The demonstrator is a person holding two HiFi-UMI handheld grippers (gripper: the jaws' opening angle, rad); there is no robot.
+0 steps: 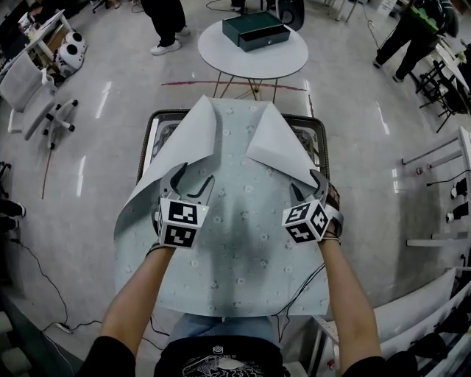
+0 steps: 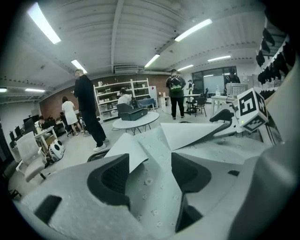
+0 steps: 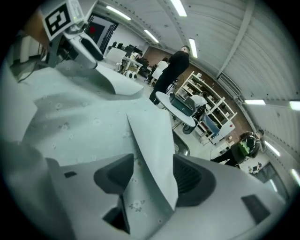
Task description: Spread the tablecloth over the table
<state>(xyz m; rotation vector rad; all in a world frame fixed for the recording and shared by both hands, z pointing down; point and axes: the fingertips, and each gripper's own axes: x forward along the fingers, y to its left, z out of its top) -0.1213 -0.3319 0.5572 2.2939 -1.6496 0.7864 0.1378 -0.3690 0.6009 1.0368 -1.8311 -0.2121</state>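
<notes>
A pale grey-green tablecloth [image 1: 235, 243] with a small flower print lies over the table [image 1: 152, 127] and hangs off the near edge. Its two far corners are folded back towards me, showing the white underside: a left flap [image 1: 188, 136] and a right flap [image 1: 276, 140]. My left gripper [image 1: 193, 184] hovers open just behind the left flap, with only flat cloth [image 2: 150, 178] under its jaws. My right gripper [image 1: 309, 188] stands open at the right flap; that flap's edge [image 3: 154, 154] runs between its jaws, and the pads do not press on it.
Beyond the table stands a round white table [image 1: 252, 51] bearing a dark green box [image 1: 255, 29]. A person [image 1: 165, 22] stands at its left, another [image 1: 412, 29] at the far right. A white chair [image 1: 33, 96] is at the left, metal racks [image 1: 441, 184] at the right.
</notes>
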